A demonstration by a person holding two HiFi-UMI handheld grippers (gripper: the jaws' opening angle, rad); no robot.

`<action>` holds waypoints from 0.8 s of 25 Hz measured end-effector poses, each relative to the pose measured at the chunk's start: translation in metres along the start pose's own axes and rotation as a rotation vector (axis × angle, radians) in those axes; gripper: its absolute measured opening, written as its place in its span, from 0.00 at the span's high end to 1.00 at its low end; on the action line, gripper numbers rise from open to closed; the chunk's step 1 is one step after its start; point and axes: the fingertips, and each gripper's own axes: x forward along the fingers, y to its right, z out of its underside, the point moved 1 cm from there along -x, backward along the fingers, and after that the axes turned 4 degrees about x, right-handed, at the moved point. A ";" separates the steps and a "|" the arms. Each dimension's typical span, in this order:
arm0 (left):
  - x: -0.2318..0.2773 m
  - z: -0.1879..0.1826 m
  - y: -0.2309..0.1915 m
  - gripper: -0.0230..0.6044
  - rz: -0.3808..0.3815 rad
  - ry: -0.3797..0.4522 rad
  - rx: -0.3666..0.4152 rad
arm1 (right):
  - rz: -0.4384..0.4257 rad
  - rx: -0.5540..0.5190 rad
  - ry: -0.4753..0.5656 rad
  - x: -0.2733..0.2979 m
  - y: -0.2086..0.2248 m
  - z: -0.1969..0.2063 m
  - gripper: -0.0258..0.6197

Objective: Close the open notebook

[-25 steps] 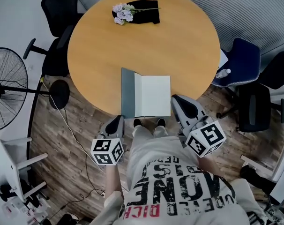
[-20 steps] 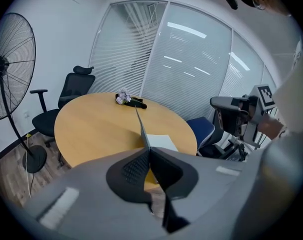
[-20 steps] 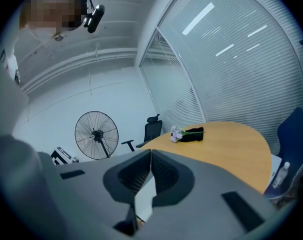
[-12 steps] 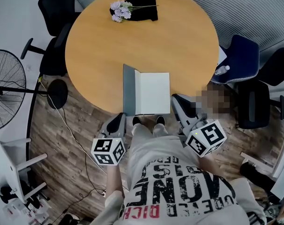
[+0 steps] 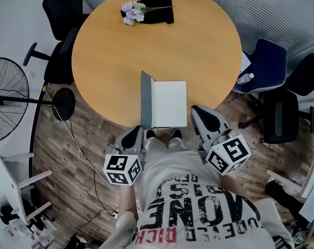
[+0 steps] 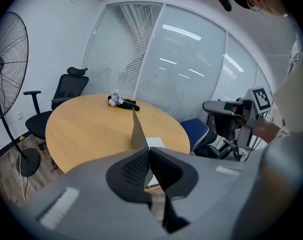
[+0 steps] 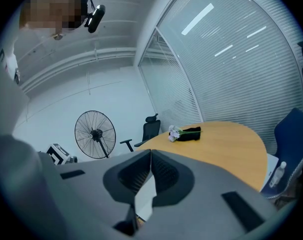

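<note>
The notebook lies at the near edge of the round wooden table (image 5: 146, 45), its white page (image 5: 170, 104) flat. Its grey cover (image 5: 145, 100) stands nearly upright along the left side; in the left gripper view the cover (image 6: 137, 131) rises straight from the jaw tips. My left gripper (image 5: 138, 131) is at the cover's near corner, shut on the cover's edge (image 6: 149, 150). Just off the notebook's near right corner is my right gripper (image 5: 194, 109). Its jaws meet with nothing between them (image 7: 150, 153).
Purple flowers (image 5: 130, 12) lie on a black cloth (image 5: 159, 10) at the table's far side. A standing fan (image 5: 6, 97) is to the left, black chairs (image 5: 63, 9) behind the table, a blue chair (image 5: 266, 61) and a bottle (image 5: 246, 78) to the right.
The grey cover has swung up from lying flat on the left to standing nearly upright. My left gripper has shifted right towards the notebook. The right gripper has stayed put.
</note>
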 end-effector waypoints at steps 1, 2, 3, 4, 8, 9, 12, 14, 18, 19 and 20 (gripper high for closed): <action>0.001 -0.001 0.002 0.94 0.003 0.000 0.002 | 0.000 0.001 0.001 -0.001 0.001 -0.001 0.94; 0.001 -0.002 0.004 0.94 0.005 0.001 0.004 | 0.001 0.001 0.002 -0.001 0.002 -0.001 0.94; 0.002 -0.003 0.005 0.94 0.007 0.000 0.006 | 0.002 0.002 0.002 -0.002 0.003 -0.002 0.94; 0.003 -0.004 0.006 0.94 0.009 0.000 0.008 | 0.003 0.003 0.002 -0.002 0.005 -0.003 0.94; 0.006 -0.006 0.013 0.94 0.017 0.000 0.015 | 0.009 0.009 0.006 -0.006 0.010 -0.003 0.94; 0.007 -0.007 0.015 0.94 0.020 0.001 0.017 | 0.010 0.010 0.008 -0.006 0.011 -0.004 0.94; 0.009 -0.009 0.022 0.94 0.035 0.001 0.024 | 0.016 0.011 0.012 -0.008 0.014 -0.005 0.94; 0.011 -0.010 0.026 0.94 0.046 0.001 0.030 | 0.019 0.011 0.015 -0.008 0.016 -0.006 0.94; 0.016 -0.013 0.036 0.94 0.070 -0.002 0.049 | 0.019 0.013 0.012 -0.010 0.019 -0.005 0.94; 0.017 -0.013 0.038 0.94 0.076 -0.004 0.053 | 0.019 0.015 0.011 -0.010 0.019 -0.004 0.94; 0.018 -0.013 0.039 0.94 0.081 -0.006 0.056 | 0.019 0.017 0.010 -0.011 0.019 -0.004 0.94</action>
